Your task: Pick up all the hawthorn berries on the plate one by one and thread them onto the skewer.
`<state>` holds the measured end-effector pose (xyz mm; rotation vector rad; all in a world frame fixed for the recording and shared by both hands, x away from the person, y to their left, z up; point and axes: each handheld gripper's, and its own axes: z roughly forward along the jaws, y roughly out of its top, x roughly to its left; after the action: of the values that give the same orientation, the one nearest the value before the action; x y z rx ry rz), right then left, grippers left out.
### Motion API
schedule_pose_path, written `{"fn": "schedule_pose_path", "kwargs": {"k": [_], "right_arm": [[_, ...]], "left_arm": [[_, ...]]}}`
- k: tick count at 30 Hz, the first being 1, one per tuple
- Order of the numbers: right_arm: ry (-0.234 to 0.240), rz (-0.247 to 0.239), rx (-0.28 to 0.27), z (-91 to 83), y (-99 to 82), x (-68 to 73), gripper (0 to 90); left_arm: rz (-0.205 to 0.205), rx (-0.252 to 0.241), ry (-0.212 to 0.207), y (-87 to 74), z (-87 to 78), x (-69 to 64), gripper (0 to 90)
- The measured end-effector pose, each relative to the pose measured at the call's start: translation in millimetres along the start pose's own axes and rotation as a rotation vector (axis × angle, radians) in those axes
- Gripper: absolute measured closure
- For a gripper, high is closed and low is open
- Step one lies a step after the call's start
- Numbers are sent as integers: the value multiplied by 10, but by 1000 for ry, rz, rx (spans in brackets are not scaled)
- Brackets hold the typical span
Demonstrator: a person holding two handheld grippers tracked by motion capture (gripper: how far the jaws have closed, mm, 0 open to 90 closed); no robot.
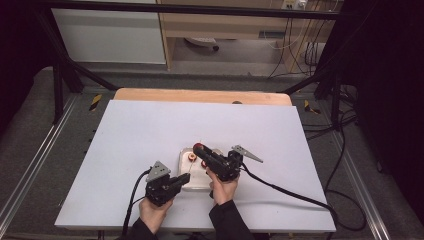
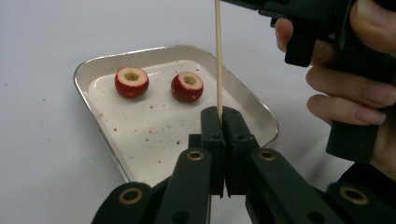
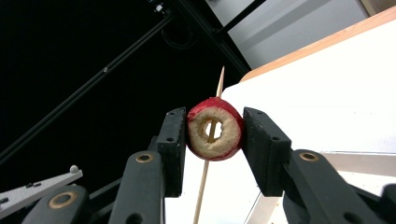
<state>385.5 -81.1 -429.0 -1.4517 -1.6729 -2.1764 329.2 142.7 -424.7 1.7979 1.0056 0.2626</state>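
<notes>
Metal tray (image 2: 100,128), two cored red fruits (image 2: 132,82), scattered red crumbs

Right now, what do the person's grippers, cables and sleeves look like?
Both are black handheld tools. The left gripper and right gripper each have two angular black jaws with brass-coloured pivot rings and flat rectangular pads, a grey three-cornered plate on top, and a black cable trailing off across the table. The person wears dark long sleeves; hands are bare.

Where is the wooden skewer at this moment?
In the left gripper view the wooden skewer stands upright in the shut left gripper, above the tray; in the right gripper view it passes through the cored fruit held by the right gripper.
</notes>
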Motion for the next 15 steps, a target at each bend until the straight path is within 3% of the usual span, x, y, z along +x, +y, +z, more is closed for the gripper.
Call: {"fn": "schedule_pose_path", "kwargs": {"k": [8, 14, 15], "right_arm": [[10, -12, 44, -21, -63, 18, 616], [9, -29, 82, -35, -153, 26, 616], [8, -32, 84, -38, -170, 27, 616]], "left_arm": [[2, -19, -6, 87, 33, 12, 884], [-3, -7, -4, 113, 80, 28, 883], [11, -7, 4, 111, 85, 31, 884]]}}
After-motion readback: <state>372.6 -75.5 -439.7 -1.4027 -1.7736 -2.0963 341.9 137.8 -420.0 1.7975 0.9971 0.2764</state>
